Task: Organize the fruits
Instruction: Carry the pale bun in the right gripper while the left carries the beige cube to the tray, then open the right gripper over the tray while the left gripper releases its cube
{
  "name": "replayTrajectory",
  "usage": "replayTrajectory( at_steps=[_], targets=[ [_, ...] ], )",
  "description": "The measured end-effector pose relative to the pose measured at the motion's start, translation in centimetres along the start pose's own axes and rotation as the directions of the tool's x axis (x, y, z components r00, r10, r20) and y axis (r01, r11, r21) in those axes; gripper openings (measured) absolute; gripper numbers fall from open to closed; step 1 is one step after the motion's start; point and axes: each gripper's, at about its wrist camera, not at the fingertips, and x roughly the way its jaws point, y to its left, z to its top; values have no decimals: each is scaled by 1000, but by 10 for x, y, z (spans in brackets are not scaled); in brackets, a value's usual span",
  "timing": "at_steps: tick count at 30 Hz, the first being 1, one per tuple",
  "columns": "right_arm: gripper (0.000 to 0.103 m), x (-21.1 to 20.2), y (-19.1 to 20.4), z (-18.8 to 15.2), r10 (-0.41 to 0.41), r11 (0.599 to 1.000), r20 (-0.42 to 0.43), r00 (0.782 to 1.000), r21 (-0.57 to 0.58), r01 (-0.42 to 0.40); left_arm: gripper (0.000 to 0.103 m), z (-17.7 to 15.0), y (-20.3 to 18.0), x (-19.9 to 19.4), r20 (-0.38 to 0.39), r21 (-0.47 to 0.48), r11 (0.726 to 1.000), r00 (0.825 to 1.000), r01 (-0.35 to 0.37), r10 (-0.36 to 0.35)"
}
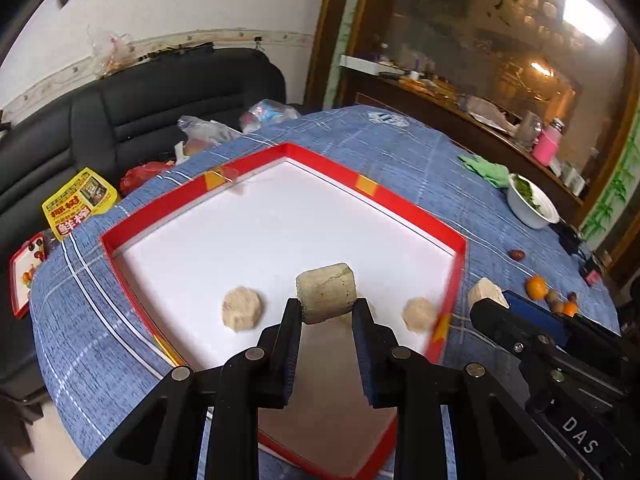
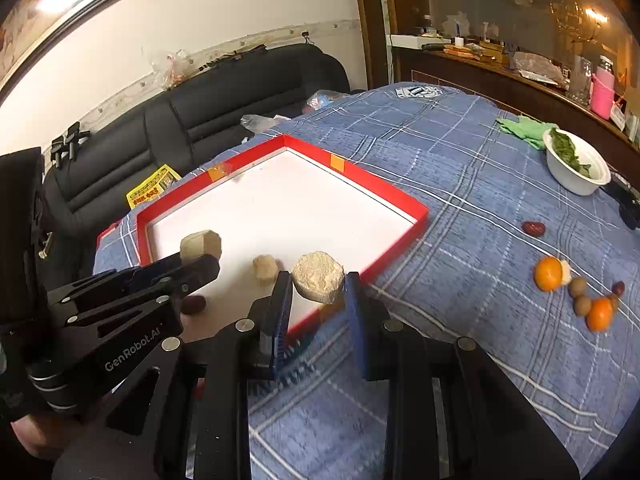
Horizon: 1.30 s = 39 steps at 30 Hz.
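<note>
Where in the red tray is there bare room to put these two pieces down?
The tray's white floor is bare across its far half, up to the back corner. The near end is crowded: two tan pieces lie there, with the left tongs and right tongs each holding a piece above it.

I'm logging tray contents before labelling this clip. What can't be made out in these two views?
- Left wrist view: the red tray near edge, hidden by the left gripper and its held beige chunk.
- Right wrist view: a dark red fruit, partly hidden by the left gripper; its kind is unclear.
- Right wrist view: small brown fruits, too small to name.
</note>
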Motion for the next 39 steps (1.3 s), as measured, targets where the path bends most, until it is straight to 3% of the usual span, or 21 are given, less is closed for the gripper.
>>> replayTrajectory(
  at_steps=[17,21,25,26,27,28,30,36,39],
  targets=[
    [26,62,6,33,-9,1000,-56,998,1,9,25,37,22,36,-10,-35,993,993,-114,114],
    [26,68,7,35,-13,1000,-63,998,0,13,25,40,27,45,-31,-54,989,991,-134,133],
    [27,76,5,34,-23,1000,-100,995,5,24,26,41,33,57,-107,-91,983,983,-158,148],
    [27,78,5,34,-35,999,-116,993,1,35,32,41,33,57,-119,-94,980,979,-175,163],
    [32,78,4,33,-40,999,-118,992,2,40,43,41,34,57,-129,-94,976,975,-194,181],
    [45,76,4,33,-41,999,-115,993,6,42,49,40,34,56,-133,-92,975,973,-203,190],
    [58,71,3,34,-49,999,-110,993,10,50,60,41,33,48,-118,-100,972,973,-212,200],
    [60,34,4,40,-79,997,-43,996,-18,78,65,43,19,15,-62,-94,974,977,-208,203],
    [63,7,1,41,-83,996,7,997,-19,83,65,44,3,-11,12,-77,980,983,-182,184]
  ],
)
